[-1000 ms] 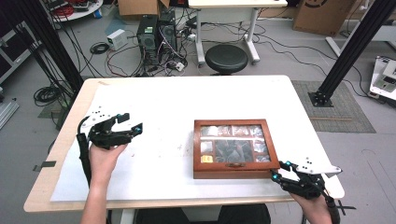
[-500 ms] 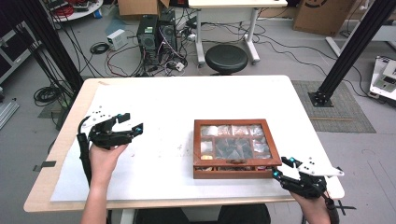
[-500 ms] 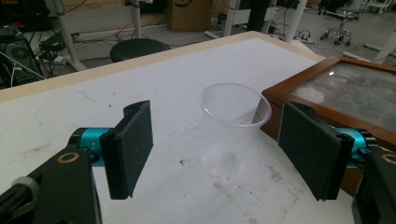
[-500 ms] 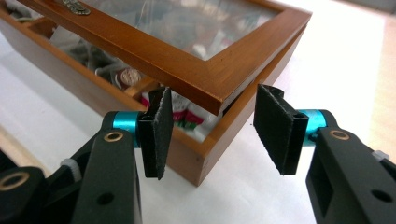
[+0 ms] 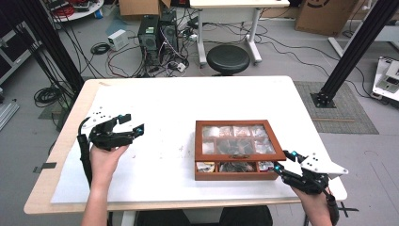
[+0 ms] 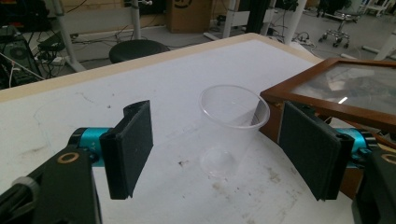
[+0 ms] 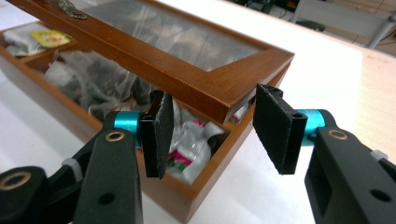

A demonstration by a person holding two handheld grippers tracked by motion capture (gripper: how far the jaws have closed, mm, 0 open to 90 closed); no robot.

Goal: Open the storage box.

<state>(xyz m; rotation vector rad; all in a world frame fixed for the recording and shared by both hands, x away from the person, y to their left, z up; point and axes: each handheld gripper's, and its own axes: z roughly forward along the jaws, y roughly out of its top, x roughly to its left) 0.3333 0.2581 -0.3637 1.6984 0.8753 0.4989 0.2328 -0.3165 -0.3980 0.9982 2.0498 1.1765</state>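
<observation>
Having just been opened partway, the right gripper [image 7: 210, 133] is poised with its jaws astride the raised lid corner [image 7: 243, 100] of the wooden tea box [image 5: 235, 149], pads not pressing. The left gripper [image 6: 219, 149] is held wide before a clear cup [image 6: 232, 128].

1. Your wooden box [image 5: 235, 176] is reddish-brown, and its glass lid [image 7: 187, 35] has a matching brown frame.
2. The packets [image 7: 194, 140] inside are white with pink and green print; one at 10 o'clock carries a yellow tag [image 7: 51, 37].
3. Your table [image 5: 188, 101] is white with a tan edge.
4. The cup [image 6: 232, 126] is clear.
5. Your left gripper [image 6: 219, 149] and right gripper [image 7: 212, 135] are black with teal collars and brass rivets.
6. The stool [image 5: 228, 57] at 12 o'clock is black.
</observation>
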